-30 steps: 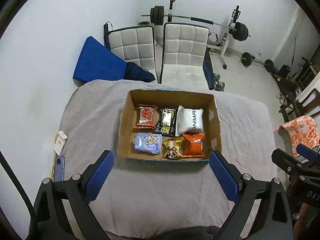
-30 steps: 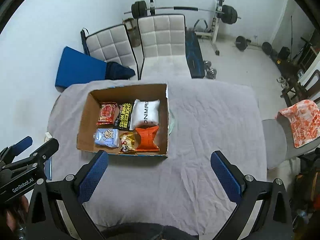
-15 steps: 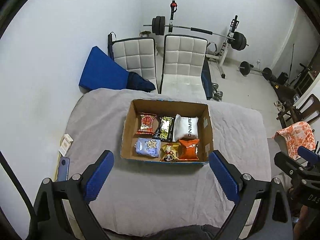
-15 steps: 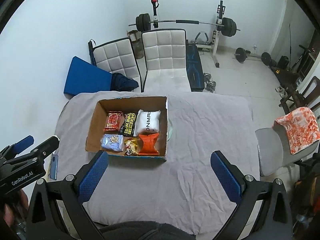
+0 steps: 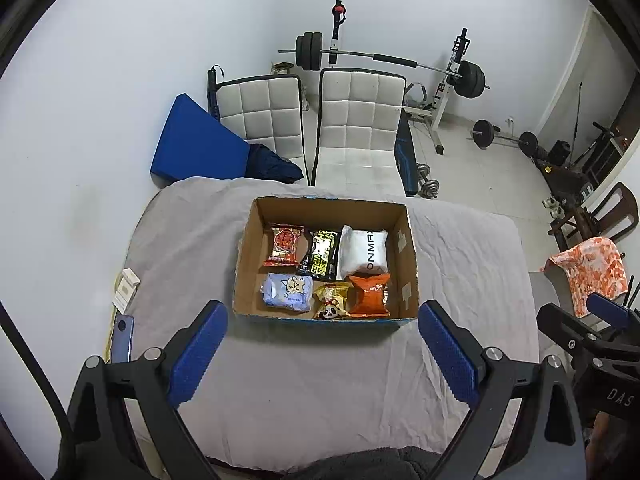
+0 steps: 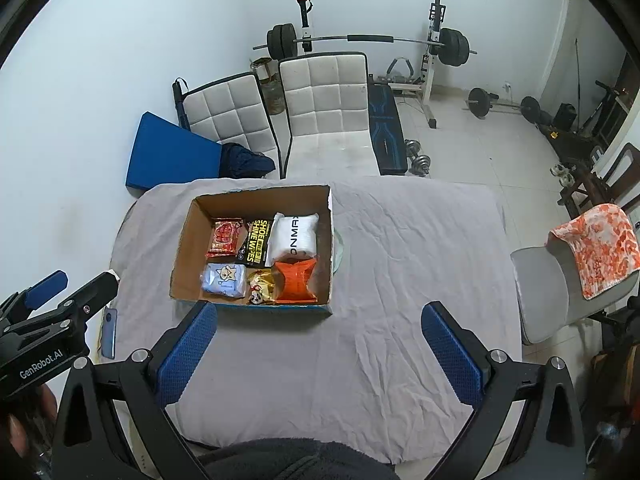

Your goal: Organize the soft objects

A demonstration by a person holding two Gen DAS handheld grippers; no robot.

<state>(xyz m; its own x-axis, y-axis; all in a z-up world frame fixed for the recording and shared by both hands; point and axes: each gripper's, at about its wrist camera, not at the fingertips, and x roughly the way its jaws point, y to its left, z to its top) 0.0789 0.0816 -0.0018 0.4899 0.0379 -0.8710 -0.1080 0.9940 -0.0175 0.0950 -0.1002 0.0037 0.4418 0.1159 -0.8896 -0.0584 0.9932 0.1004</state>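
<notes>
Pulled back and raised over the past second, both our grippers now take in the whole grey-draped table [image 5: 328,392], where the cardboard box [image 5: 246,264] looks smaller and farther off than it did. Our left gripper [image 5: 324,344] hangs above the near edge of the table with its blue-padded fingers spread wide and nothing between them; our right gripper [image 6: 320,344] does the same just beside it, jaws apart and empty.

Six soft packs lie flat inside the box in two rows. At the back sit the red snack packet [image 5: 285,245], the black shoe wipes pack [image 5: 323,255] and the white pouch [image 5: 365,252]; at the front, the pale blue tissue pack [image 5: 289,292], the gold panda packet [image 5: 333,300] and the orange packet [image 5: 370,294]. They are laid side by side, touching or nearly so, which we judge keeps each one visible and stops them sliding about.

No soft item shows on the cloth outside the box, so we judge the sorting finished or nearly so, and the open, withdrawn grippers fit that reading. A phone [image 5: 121,338] and a small white carton [image 5: 127,289] rest along the left edge of the table, well apart from the box. Two white padded chairs [image 5: 356,120] stand behind the table.
</notes>
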